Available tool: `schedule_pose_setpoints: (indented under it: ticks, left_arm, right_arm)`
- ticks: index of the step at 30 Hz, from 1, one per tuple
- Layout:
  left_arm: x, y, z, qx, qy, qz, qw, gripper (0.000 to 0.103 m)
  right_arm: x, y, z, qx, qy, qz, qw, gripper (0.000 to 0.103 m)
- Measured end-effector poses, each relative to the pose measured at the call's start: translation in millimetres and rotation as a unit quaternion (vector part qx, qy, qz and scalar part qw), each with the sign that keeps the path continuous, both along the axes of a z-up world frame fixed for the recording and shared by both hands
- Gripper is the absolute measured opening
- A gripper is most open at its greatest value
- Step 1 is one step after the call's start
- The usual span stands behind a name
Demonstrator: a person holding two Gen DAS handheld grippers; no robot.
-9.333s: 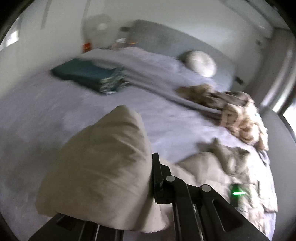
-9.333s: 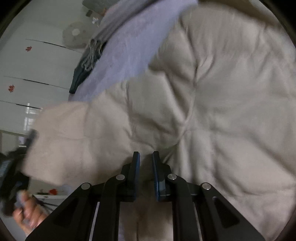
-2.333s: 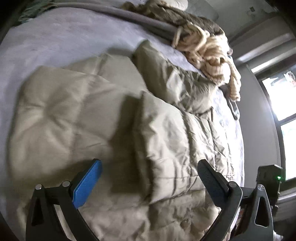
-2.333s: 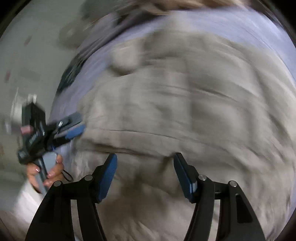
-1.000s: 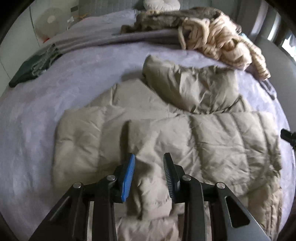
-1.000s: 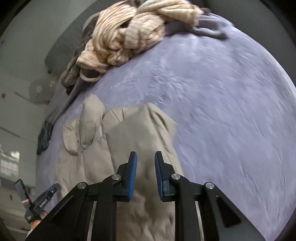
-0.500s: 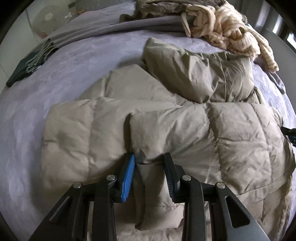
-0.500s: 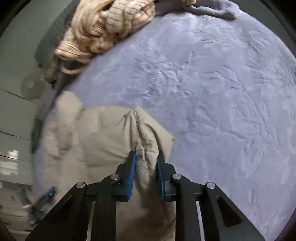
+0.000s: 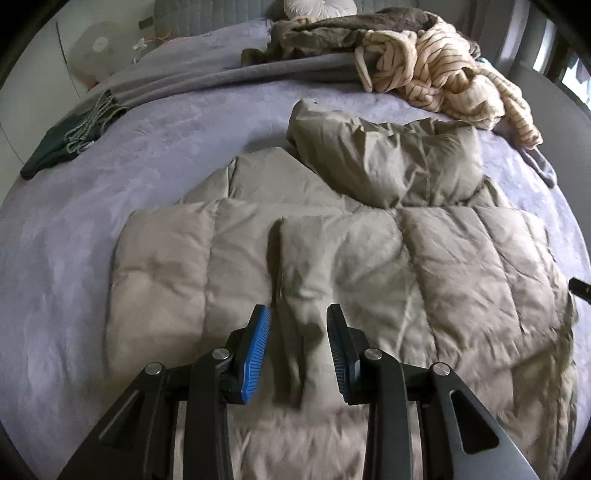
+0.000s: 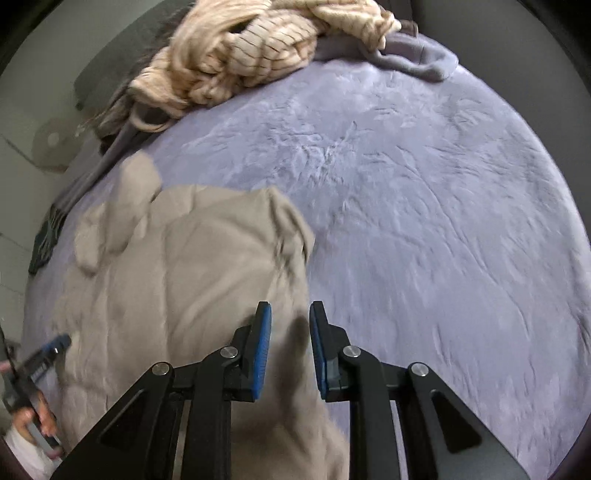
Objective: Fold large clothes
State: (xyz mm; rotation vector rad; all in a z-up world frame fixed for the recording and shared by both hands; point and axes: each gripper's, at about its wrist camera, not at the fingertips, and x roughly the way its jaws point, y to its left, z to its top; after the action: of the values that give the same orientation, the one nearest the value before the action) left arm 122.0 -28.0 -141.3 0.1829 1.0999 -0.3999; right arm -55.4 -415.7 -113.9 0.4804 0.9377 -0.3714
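A beige puffer jacket [image 9: 369,258] lies spread on the purple bed cover [image 9: 55,240], with its hood and upper part bunched at the far end [image 9: 388,162]. My left gripper [image 9: 297,332] is shut on a raised fold at the jacket's near edge, by the front opening. In the right wrist view, my right gripper [image 10: 290,332] is shut on the jacket's [image 10: 184,277] right-hand edge, which rises between the blue pads. A hand [image 10: 29,428] with the left gripper shows at the lower left of that view.
A cream striped knit [image 9: 443,74] and a brown garment [image 9: 325,33] are heaped at the head of the bed. A grey blanket [image 9: 221,77] runs across it. A dark green folded garment [image 9: 59,147] lies far left. Open bed cover [image 10: 424,221] stretches right of the jacket.
Both grippers stood wide open over the jacket two seconds ago and have since closed on its near edge. In the last half second both views pulled back slightly, the fabric staying between the pads.
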Motion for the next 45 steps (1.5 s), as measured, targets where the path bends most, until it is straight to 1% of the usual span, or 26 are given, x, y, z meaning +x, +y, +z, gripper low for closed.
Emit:
schedule_pose_setpoints:
  ticks: [2,4,8,9,11,13,18,20,24,26,27,28,29,30,31,32,33,35,37,38,39,41,45]
  left_arm:
    - [-7.1,1.4,-5.3,0.010,0.003,-0.005,0.9999,0.035]
    - [-10.2,3.5,-20.0,0.030,0.018,-0.005,0.9994,0.035]
    - [-7.3,4.2,-36.0,0.029,0.018,0.004,0.9994,0.035]
    - [-4.6,3.2,-36.5,0.031,0.018,0.003,0.9994,0.035]
    - [-2.9,2.3,-36.7,0.032,0.018,0.004,0.9993,0.035]
    - [-2.7,3.6,-30.8,0.037,0.020,0.008,0.9991,0.035]
    - [-17.7,12.2,-12.8,0.047,0.026,0.019,0.9984,0.035]
    - [-25.5,14.6,-5.6,0.048,0.032,0.019,0.9981,0.035]
    - [-45.4,15.7,10.4,0.049,0.043,0.010,0.9978,0.035]
    - [-55.5,16.3,15.5,0.047,0.047,0.008,0.9977,0.035]
    - [-60.5,16.8,18.7,0.046,0.050,0.008,0.9977,0.037]
    - [-65.0,17.0,21.6,0.045,0.051,0.008,0.9977,0.047]
    - [-71.6,18.5,25.8,0.044,0.049,0.012,0.9978,0.085]
    - [-78.1,19.2,31.2,0.041,0.041,0.018,0.9981,0.103]
    - [-85.7,21.0,39.3,0.037,0.025,0.025,0.9987,0.103]
    - [-89.9,22.1,44.0,0.035,0.021,0.025,0.9989,0.103]
    - [-94.6,22.0,47.7,0.036,0.023,0.023,0.9988,0.103]
    - [-101.6,23.4,52.3,0.039,0.032,0.029,0.9983,0.103]
    - [-109.7,25.0,56.0,0.041,0.045,0.033,0.9976,0.103]
    - [-113.7,25.8,57.6,0.045,0.047,0.037,0.9972,0.103]
    - [-119.5,27.0,59.5,0.050,0.048,0.043,0.9966,0.103]
    - [-130.7,29.7,61.7,0.051,0.060,0.048,0.9957,0.103]
    - [-152.2,33.7,64.8,0.065,0.075,0.063,0.9931,0.103]
  right_arm:
    - [-14.8,14.2,1.5,-0.014,0.001,0.004,1.000,0.022]
    - [-23.3,25.2,-5.6,-0.025,0.012,0.008,1.000,0.022]
    - [-20.0,27.3,-29.1,-0.023,0.039,0.004,0.999,0.023]
    - [-18.2,28.1,-35.0,-0.024,0.043,0.005,0.999,0.024]
    - [-13.5,28.4,-43.9,-0.033,0.052,0.009,0.998,0.031]
    - [-12.5,27.4,-45.6,-0.030,0.059,0.006,0.998,0.031]
    - [-27.8,29.5,-23.8,-0.011,0.061,-0.012,0.998,0.034]
    - [-35.7,31.6,-16.9,0.000,0.060,-0.015,0.998,0.040]
    - [-54.3,44.4,-7.1,0.026,0.060,-0.014,0.998,0.042]
    - [-61.7,52.3,-4.3,0.036,0.062,-0.011,0.997,0.049]
    - [-66.4,56.9,-2.9,0.042,0.064,-0.009,0.997,0.050]
    - [-69.2,59.3,-2.4,0.047,0.064,-0.007,0.997,0.051]
    - [-72.9,63.3,-1.7,0.052,0.065,-0.007,0.996,0.051]
    - [-76.6,66.6,-0.9,0.057,0.066,-0.007,0.996,0.051]
    - [-80.8,69.2,0.6,0.061,0.067,-0.006,0.996,0.052]
    - [-85.6,72.0,2.6,0.063,0.069,-0.006,0.996,0.052]
    - [-91.2,74.8,4.9,0.066,0.068,-0.006,0.995,0.053]
    - [-99.1,78.3,8.5,0.069,0.068,-0.004,0.995,0.059]
    - [-106.3,81.3,12.0,0.072,0.069,-0.001,0.995,0.060]
    - [-109.2,82.1,13.7,0.074,0.069,0.001,0.995,0.062]
    - [-112.3,82.0,15.8,0.077,0.068,0.003,0.995,0.065]
    - [-119.4,83.5,20.7,0.085,0.064,0.008,0.994,0.083]
    - [-132.7,87.3,29.9,0.101,0.053,0.019,0.993,0.085]
